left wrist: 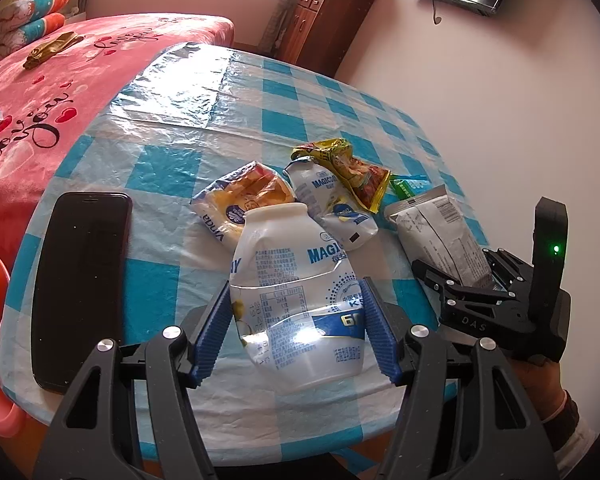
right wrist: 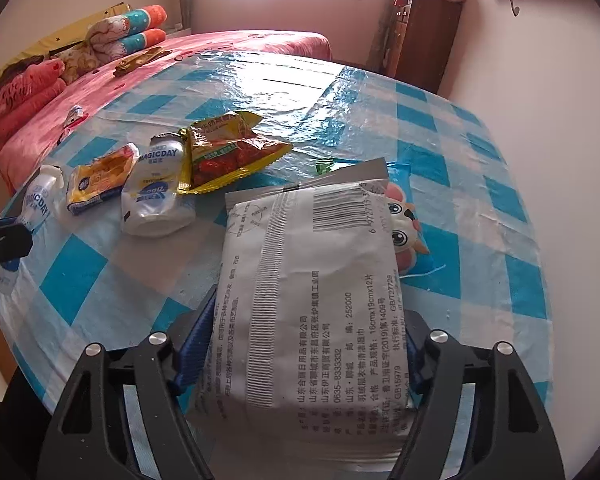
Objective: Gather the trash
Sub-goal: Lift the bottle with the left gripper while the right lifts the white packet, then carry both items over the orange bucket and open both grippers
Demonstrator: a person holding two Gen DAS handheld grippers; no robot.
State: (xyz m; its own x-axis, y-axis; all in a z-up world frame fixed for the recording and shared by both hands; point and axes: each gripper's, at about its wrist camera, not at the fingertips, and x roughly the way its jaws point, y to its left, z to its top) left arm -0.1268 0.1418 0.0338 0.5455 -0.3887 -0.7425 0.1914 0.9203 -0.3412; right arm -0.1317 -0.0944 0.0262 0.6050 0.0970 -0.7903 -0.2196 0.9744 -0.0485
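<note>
Broadly, a round surface (left wrist: 260,92) under a blue-and-white checked plastic cover fills both views, with a pink bed (left wrist: 40,92) just beyond its far left edge. Near the left rim lies a black phone (left wrist: 82,288), face up. Toward the near right, a silver-white wet-wipe packet (right wrist: 312,288) lies with its printed back up, and the right tool (right wrist: 304,344) reaches around its near end. Blue pads sit at both sides of the packet, but I cannot tell whether they press on it. In the near middle, the left tool (left wrist: 298,328) is clamped on a crushed white Magicday bottle (left wrist: 296,292), its ridged blue pads pressing the dented sides, its mouth pointing far. Just beyond lies a second, smaller Magicday bottle (left wrist: 332,208) on its side. Left of that, touching it, is a yellow bread wrapper (left wrist: 240,196). A crumpled yellow-and-red snack bag (left wrist: 348,168) rests partly on the second bottle's far end.
</note>
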